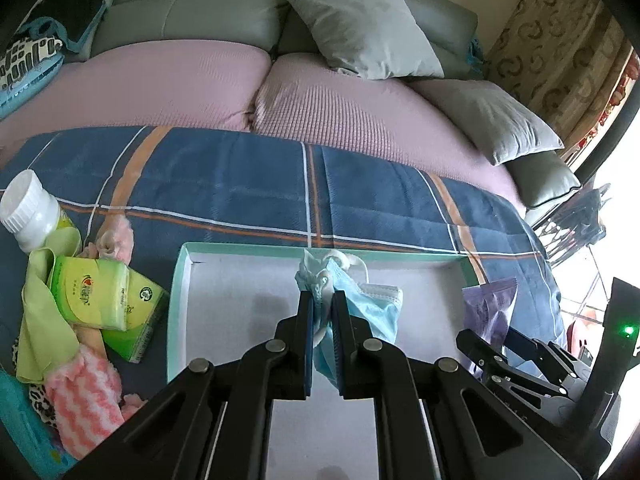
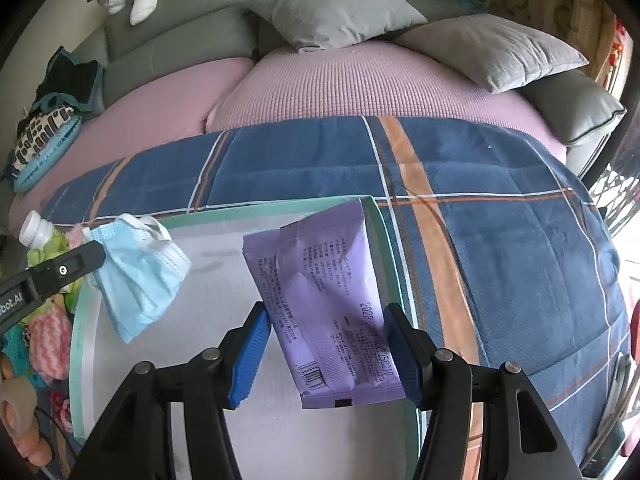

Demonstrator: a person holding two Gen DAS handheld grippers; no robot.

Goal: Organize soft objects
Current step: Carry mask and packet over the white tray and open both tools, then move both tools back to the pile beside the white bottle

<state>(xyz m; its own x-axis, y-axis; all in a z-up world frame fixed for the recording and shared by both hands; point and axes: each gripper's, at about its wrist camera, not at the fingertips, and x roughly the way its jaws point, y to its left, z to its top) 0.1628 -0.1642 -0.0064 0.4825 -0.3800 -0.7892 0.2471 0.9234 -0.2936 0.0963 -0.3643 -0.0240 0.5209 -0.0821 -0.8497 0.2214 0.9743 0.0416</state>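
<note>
- The left gripper [image 1: 322, 312] is clamped tight on a crumpled blue face mask [image 1: 368, 312]; the mask hangs from the pinch above the white floor of the teal-rimmed tray [image 1: 180, 280], and whether its lowest fold touches the floor I cannot tell.
- The right gripper [image 2: 328, 344] holds a purple sachet [image 2: 320, 300] across its width, one blue pad on each long edge; the pack stands over the right part of the same tray, its top corner near the tray's far rim.
- The mask is very light and limp; it drapes and keeps no shape, and its ear loops [image 1: 348, 260] stick out above the pinch and could snag on a finger at release; a pinch through the bunched pleats, as here, looks the safest hold.
- The sachet is a thin, slick film pack, light and bendy; held by the edges it may bow or slip, so a firmer hold across the flat middle or on the sealed end would suit it better.
- My judgement: both items are about to be set down in the tray, which still looks bare.
- To the left of the tray lie more soft goods: green tissue packs [image 1: 96, 300], a pink striped cloth [image 1: 88, 400] and a white bottle [image 1: 28, 212], all on the blue plaid blanket [image 1: 240, 184].
</note>
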